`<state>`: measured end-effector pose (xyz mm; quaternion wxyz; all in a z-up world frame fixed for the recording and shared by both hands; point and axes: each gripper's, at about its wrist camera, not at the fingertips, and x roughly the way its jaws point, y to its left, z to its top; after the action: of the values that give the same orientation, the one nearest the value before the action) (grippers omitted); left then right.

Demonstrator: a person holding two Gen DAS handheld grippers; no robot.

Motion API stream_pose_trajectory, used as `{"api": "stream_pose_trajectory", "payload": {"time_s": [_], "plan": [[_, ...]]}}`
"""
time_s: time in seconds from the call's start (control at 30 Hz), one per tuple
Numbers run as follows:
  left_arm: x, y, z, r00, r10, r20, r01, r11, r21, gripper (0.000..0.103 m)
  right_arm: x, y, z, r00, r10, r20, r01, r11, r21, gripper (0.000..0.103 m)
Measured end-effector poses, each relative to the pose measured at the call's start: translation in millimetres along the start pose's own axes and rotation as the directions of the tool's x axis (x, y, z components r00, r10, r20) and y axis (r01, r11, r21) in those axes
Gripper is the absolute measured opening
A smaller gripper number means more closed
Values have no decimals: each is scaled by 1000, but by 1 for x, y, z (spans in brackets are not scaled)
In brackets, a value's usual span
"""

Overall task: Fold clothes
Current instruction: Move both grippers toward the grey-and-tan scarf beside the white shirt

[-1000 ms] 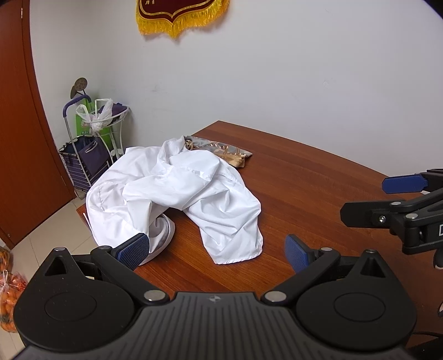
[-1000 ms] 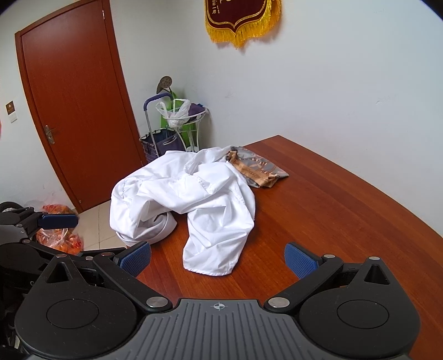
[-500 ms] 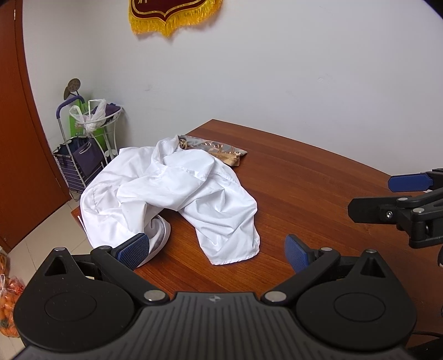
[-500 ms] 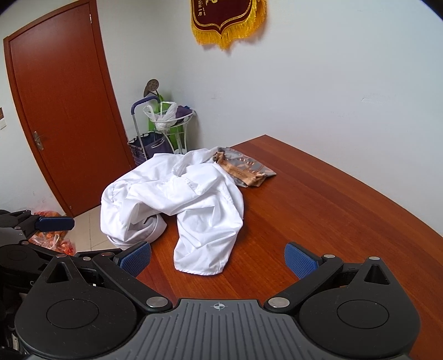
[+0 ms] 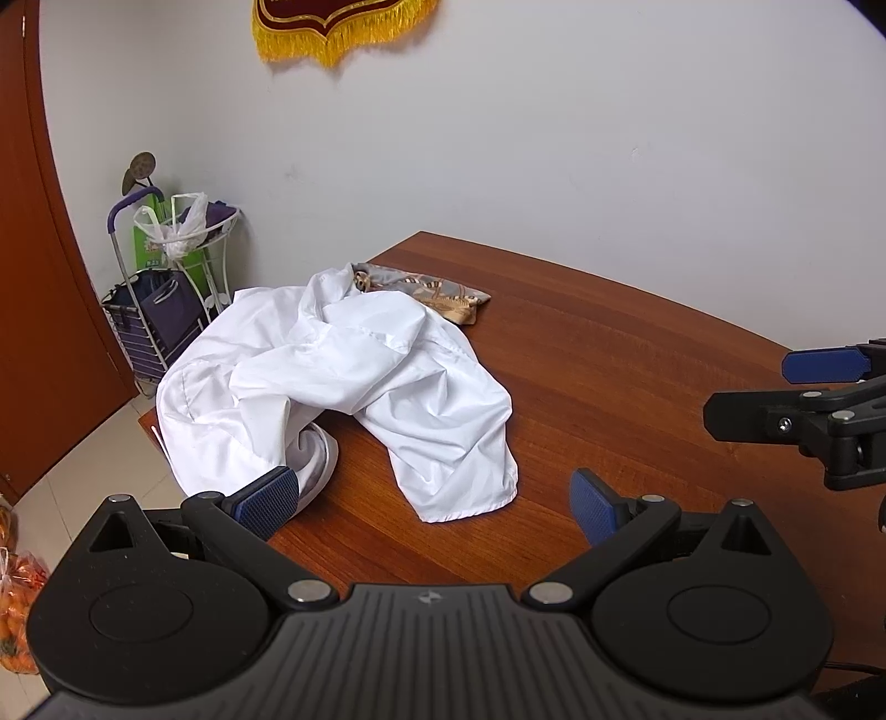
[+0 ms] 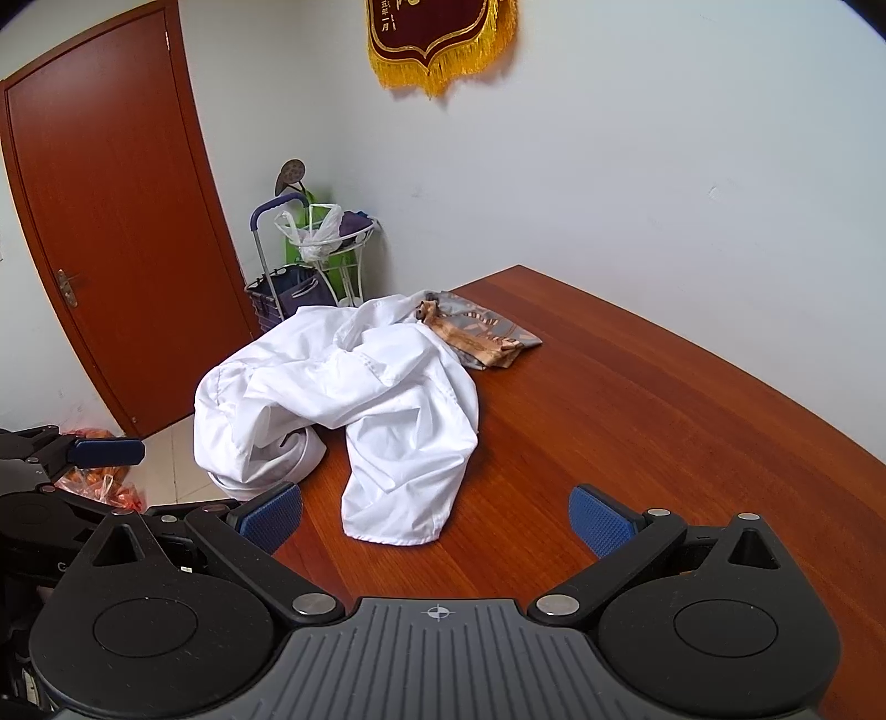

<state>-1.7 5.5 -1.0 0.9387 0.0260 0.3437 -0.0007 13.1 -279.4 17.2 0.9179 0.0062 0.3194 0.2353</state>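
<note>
A crumpled white garment lies heaped on the left part of the brown wooden table, one end hanging over the table's left edge. It also shows in the right wrist view. A grey and tan patterned cloth lies behind it, partly under it; it also shows in the right wrist view. My left gripper is open and empty, just short of the garment's near end. My right gripper is open and empty, also short of the garment.
A red-brown door stands at the left. A purple shopping trolley and a white wire stand with bags sit in the corner. A bag of oranges lies on the floor. A fringed banner hangs on the wall.
Both grippers have shifted slightly, so the garment sits a little further left and lower in both views. The garment itself has not moved. Both grippers stay open.
</note>
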Motion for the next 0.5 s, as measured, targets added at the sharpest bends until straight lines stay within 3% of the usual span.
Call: {"api": "stream_pose_trajectory", "payload": {"time_s": [0.5], "plan": [[6, -5, 4, 1000, 8, -20, -8, 1000, 3, 103, -3, 3, -9, 1000, -13, -2, 13, 1000, 17, 103]]}}
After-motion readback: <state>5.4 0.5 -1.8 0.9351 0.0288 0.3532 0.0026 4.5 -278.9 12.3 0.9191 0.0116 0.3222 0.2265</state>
